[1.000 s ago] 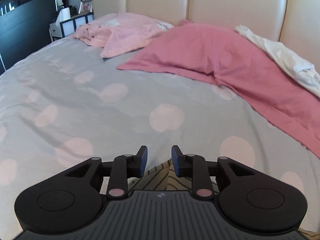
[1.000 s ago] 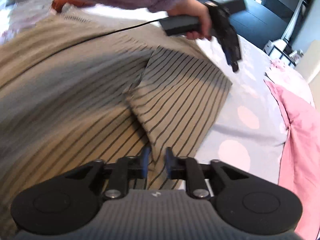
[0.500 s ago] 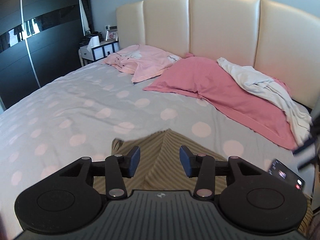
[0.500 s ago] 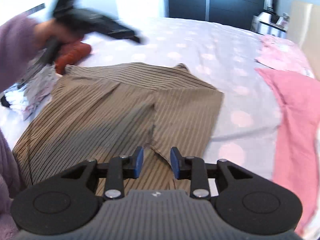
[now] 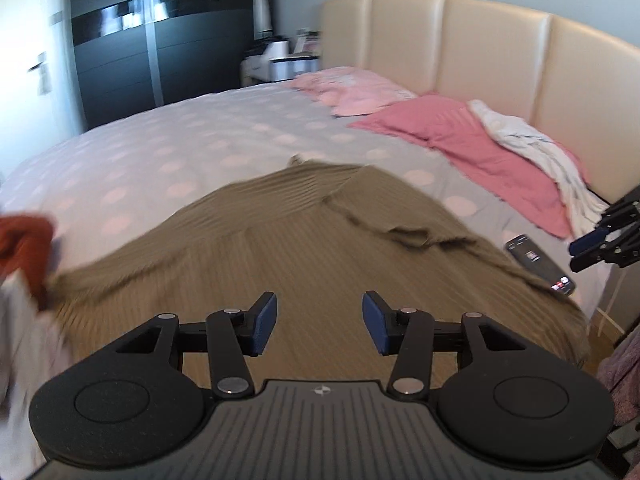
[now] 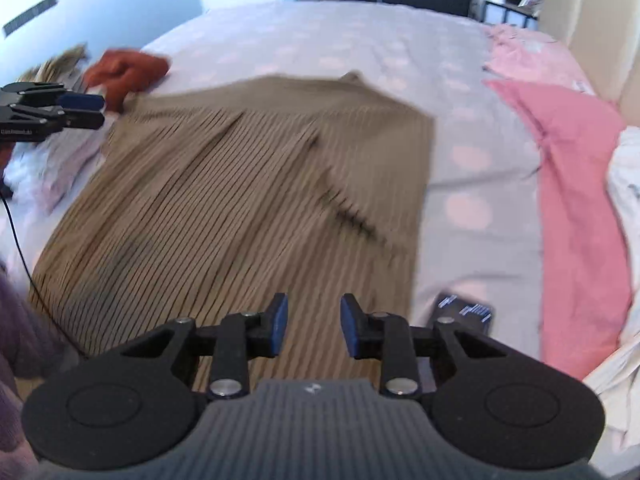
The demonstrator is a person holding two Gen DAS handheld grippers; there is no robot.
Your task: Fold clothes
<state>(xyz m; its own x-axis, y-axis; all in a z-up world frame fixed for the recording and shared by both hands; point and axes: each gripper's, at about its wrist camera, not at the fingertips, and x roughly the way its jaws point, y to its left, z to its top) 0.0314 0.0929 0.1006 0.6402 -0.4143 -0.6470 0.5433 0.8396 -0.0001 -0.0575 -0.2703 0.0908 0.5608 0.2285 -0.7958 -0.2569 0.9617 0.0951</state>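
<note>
The left gripper (image 5: 319, 322) hangs above the near part of the striped olive garment (image 5: 312, 240), its blue-padded jaws spread wide with nothing between them; they have just been opening. The right gripper (image 6: 313, 326) is also released, its jaws parted and empty, having just been opening too, and it hovers over the garment's near edge without touching it. The garment lies spread flat across the near half of the polka-dot bedspread (image 6: 304, 32), with one side panel folded inward so a diagonal edge crosses its right portion. A dark phone (image 5: 540, 266) rests on the bedspread just beside the garment's right edge, below the right gripper's outer finger in the right wrist view. At the garment's left corner a rust-red cloth (image 6: 126, 70) sits bunched against other pale laundry (image 6: 60, 160). Farther up the bed a deep pink pillow (image 5: 464, 148) lies near the cream headboard (image 5: 492, 52), with a paler pink pillow (image 5: 352, 90) beside it and a white cloth (image 5: 532, 144) draped along its far side.
</note>
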